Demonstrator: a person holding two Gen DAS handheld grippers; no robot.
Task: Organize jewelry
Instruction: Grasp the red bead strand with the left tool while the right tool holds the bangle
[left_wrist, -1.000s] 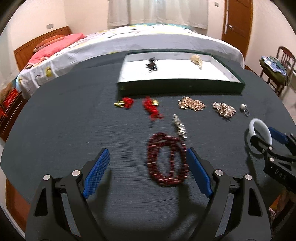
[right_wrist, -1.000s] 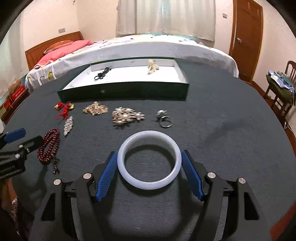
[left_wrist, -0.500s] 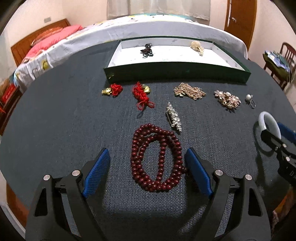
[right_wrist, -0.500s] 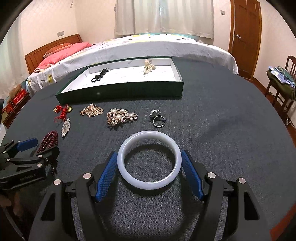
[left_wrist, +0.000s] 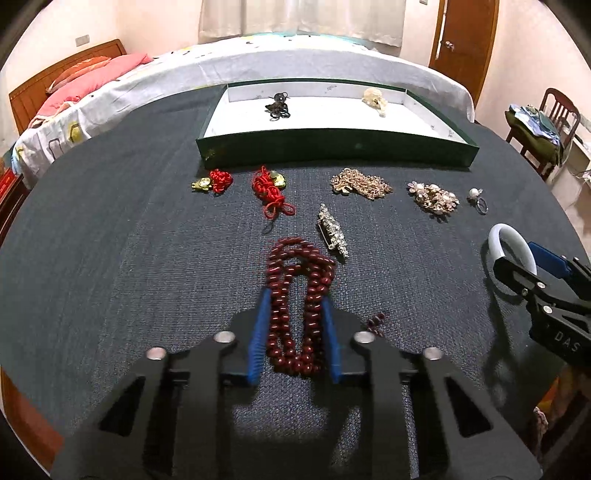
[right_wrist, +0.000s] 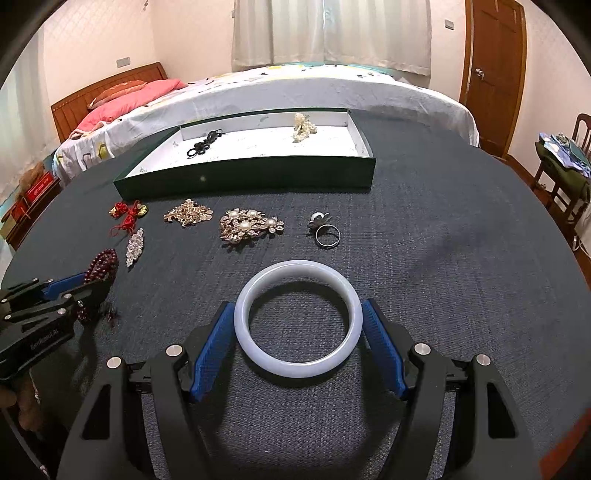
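Two hand-held grippers work low over a round surface (right_wrist: 443, 258) covered in dark blue-grey woven cloth. The left hand-held gripper (left_wrist: 294, 332) has its blue pads pressed in on a looped strand of dark red beads (left_wrist: 297, 295), squeezing the loops into a narrow bunch that lies on the cloth. The right hand-held gripper (right_wrist: 298, 341) stands wide, its blue pads on either side of a pale white-blue stone bangle (right_wrist: 297, 318) lying flat; whether the pads touch the bangle I cannot tell.

Beyond the beads lies a silver rhinestone bar brooch (left_wrist: 332, 233), and farther back a row of pieces: two red knotted cord charms with gold ornaments (left_wrist: 212, 181) (left_wrist: 269, 190), a gold filigree brooch (left_wrist: 360, 183), a gold brooch set with pearls (right_wrist: 251, 223), and a silver ring with a pearl (right_wrist: 323, 227).

Behind that row sits a shallow rectangular tray with dark green walls and a white floor (right_wrist: 251, 175). Inside it rest a small black tangled piece (right_wrist: 203, 144) toward the left and a cream-coloured beaded piece (right_wrist: 303, 127) toward the right, well apart.
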